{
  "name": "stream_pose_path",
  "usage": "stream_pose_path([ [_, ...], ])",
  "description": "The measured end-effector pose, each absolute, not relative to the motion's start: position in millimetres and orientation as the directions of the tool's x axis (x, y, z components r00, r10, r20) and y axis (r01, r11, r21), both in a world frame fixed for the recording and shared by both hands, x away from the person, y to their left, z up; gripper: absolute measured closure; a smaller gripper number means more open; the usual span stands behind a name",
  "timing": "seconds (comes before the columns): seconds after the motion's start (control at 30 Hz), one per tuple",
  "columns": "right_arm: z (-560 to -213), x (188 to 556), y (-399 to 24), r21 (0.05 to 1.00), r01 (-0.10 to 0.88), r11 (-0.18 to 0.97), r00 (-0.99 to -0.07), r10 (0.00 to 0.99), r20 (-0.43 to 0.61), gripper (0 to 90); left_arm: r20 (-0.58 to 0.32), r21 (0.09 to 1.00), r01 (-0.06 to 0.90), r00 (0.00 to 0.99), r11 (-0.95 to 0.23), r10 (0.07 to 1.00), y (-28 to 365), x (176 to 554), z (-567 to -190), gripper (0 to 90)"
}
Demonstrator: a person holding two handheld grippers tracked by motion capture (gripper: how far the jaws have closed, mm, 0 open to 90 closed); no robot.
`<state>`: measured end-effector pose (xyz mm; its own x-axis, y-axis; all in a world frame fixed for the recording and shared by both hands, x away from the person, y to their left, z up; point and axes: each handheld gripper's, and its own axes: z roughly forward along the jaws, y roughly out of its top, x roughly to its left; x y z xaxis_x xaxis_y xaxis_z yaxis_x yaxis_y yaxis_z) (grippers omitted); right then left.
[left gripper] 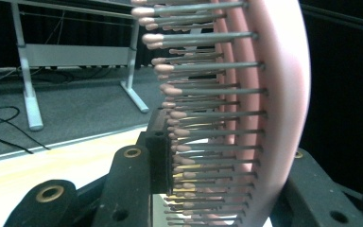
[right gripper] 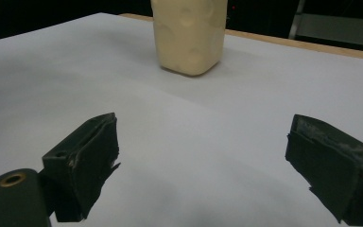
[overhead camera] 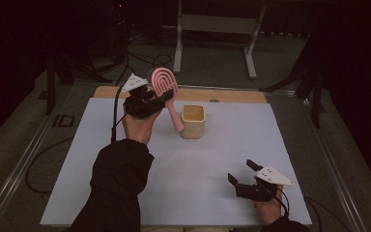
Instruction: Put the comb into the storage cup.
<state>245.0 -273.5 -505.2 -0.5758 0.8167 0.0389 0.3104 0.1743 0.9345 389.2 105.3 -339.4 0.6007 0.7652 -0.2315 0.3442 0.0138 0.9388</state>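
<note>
A pink hairbrush (overhead camera: pixel 166 94) is held up over the far left of the white sheet, head up and handle slanting down toward the cup. My left gripper (overhead camera: pixel 158 99) is shut on its head. In the left gripper view the pink brush head (left gripper: pixel 264 109) and its grey bristles stand between my jaws, one black pad (left gripper: pixel 159 158) against the bristle tips. A cream square cup (overhead camera: pixel 193 121) stands upright just right of the handle's end. My right gripper (overhead camera: pixel 242 171) rests near the front right, open and empty, facing the cup (right gripper: pixel 189 33).
A white sheet (overhead camera: pixel 198 169) covers the table, with a wooden edge (overhead camera: pixel 222 95) at the far side. A metal stand (overhead camera: pixel 217 29) and cables lie on the dark floor beyond. Metal rails run along both sides.
</note>
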Motion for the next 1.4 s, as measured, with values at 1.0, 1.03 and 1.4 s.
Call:
stream_pose_path([
  [1.0,-504.6,244.9,-274.9,0.937,0.31,0.162,-0.572,0.819,0.048,10.0,-0.228,0.942,0.334,0.56,0.035,0.797,96.2,408.4,-334.0,64.3],
  [1.03,-504.6,245.0,-275.1,0.937,0.31,0.162,-0.572,0.819,0.048,10.1,-0.229,0.942,0.334,0.559,0.036,0.797,95.6,408.8,-334.3,64.3],
  [1.4,-504.5,244.9,-275.7,0.938,0.309,0.159,-0.571,0.82,0.049,10.1,-0.222,0.946,0.323,0.559,0.037,0.799,86.0,415.2,-329.6,64.3],
])
